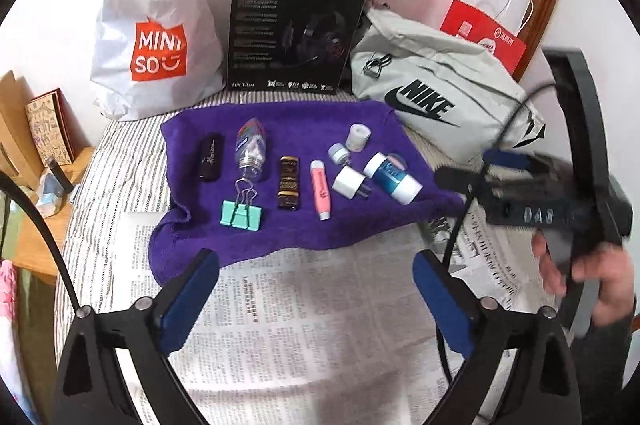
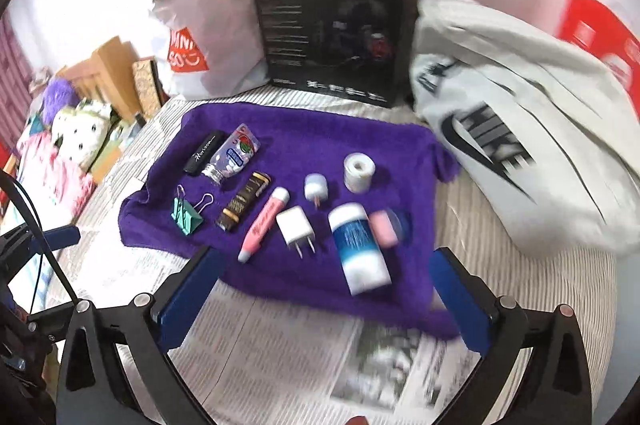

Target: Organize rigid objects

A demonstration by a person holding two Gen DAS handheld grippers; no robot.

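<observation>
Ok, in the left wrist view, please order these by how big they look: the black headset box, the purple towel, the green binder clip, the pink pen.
1. purple towel
2. black headset box
3. green binder clip and pink pen: these two look about alike, so I do not rank them.

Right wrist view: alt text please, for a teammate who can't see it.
The open, empty right gripper hovers over a purple towel holding small items: binder clip, pink pen, white charger plug, blue-and-white bottle.
</observation>
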